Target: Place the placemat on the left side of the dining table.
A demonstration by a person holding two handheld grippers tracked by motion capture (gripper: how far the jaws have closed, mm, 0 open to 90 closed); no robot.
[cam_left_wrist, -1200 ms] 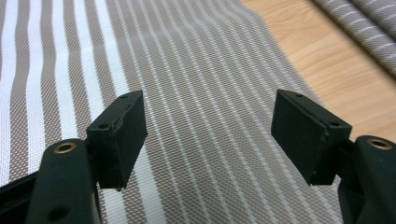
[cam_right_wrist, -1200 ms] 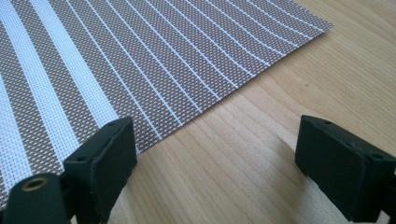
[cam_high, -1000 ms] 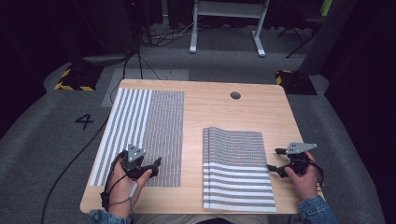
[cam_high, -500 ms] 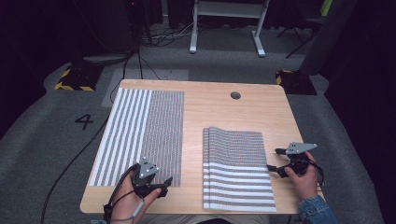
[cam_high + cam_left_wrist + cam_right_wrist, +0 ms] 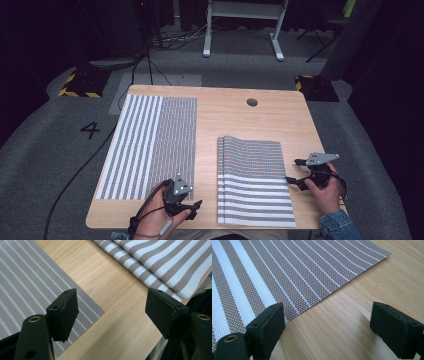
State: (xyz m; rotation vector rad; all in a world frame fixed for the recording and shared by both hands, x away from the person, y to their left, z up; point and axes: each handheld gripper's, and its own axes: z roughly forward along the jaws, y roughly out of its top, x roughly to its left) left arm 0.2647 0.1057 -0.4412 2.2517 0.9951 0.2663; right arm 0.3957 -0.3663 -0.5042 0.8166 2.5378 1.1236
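A pale wooden surface (image 5: pixel 235 120) carries two woven striped mats. The left gripper (image 5: pixel 192 207) has its fingers (image 5: pixel 63 313) spread wide and empty, the flat mat's (image 5: pixel 150 142) corner just beneath the left one, the folded mat (image 5: pixel 255 180) beyond the right one. The right gripper (image 5: pixel 292 172) is released too, its fingers (image 5: pixel 268 327) straddling bare wood at the folded mat's mesh edge.

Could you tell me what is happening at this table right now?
A person holds a tool in each hand over a wooden table with two striped placemats. The left tool hovers open by the near corner of the flat placemat. The right tool sits open beside the folded placemat. Neither grips anything.
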